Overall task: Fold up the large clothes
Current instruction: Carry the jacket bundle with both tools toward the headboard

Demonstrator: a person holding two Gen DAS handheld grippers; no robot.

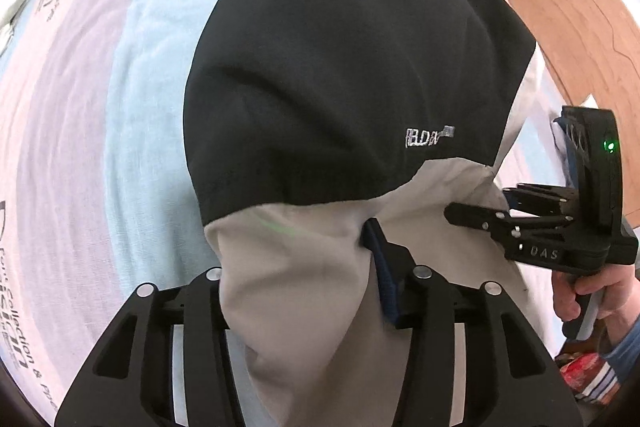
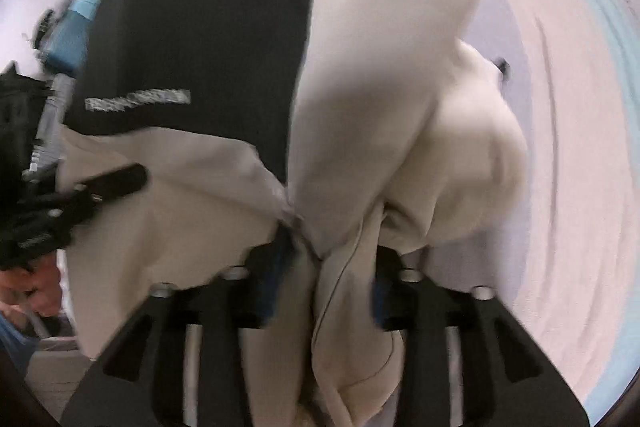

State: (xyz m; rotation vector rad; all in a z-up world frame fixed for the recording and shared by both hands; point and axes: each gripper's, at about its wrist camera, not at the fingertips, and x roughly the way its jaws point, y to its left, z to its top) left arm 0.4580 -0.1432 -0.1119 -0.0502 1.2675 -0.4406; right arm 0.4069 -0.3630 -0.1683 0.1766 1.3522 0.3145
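You hold the black and cream top (image 1: 352, 75) over the bed (image 1: 100, 107) with both tongs clamped on its cream cloth, left tongs (image 1: 298, 301) and right tongs (image 2: 328, 291), so it may slip out and crumple if your squeeze gets weak.

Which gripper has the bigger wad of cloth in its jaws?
The right gripper: thick bunched cream folds of the garment fill its jaws. The left gripper holds a flatter single drape of the cream part.
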